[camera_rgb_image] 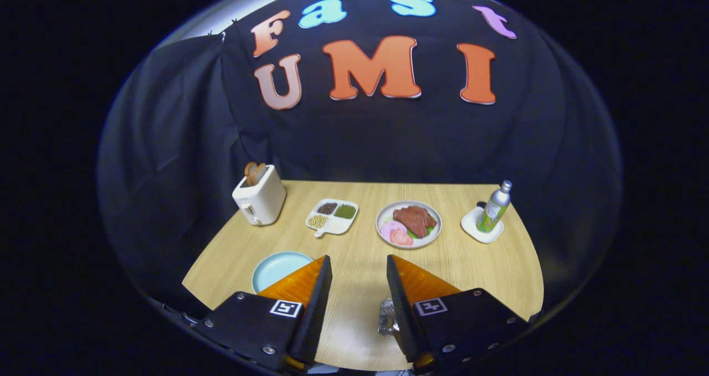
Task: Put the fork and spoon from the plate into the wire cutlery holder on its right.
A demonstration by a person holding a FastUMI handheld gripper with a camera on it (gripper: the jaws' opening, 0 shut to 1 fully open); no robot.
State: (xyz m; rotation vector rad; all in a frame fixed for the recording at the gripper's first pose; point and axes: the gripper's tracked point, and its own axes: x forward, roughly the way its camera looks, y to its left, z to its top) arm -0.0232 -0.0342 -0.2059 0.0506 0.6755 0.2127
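Gripper view: jaws spread, empty, above worktop (360, 304). Light-blue plate (274, 268) at 10 o'clock off left finger; fork, spoon not discernible. Metallic thing (388, 316), perhaps wire holder, beside right finger. Advice: tilt down, find cutlery before closing.

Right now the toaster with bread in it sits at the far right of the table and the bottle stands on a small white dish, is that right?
Not quite. The gripper view shows the toaster, bread in its slot, at the far left of the table, beside the divided dish. The bottle does stand on a small white dish. The gripper is open, holding nothing.
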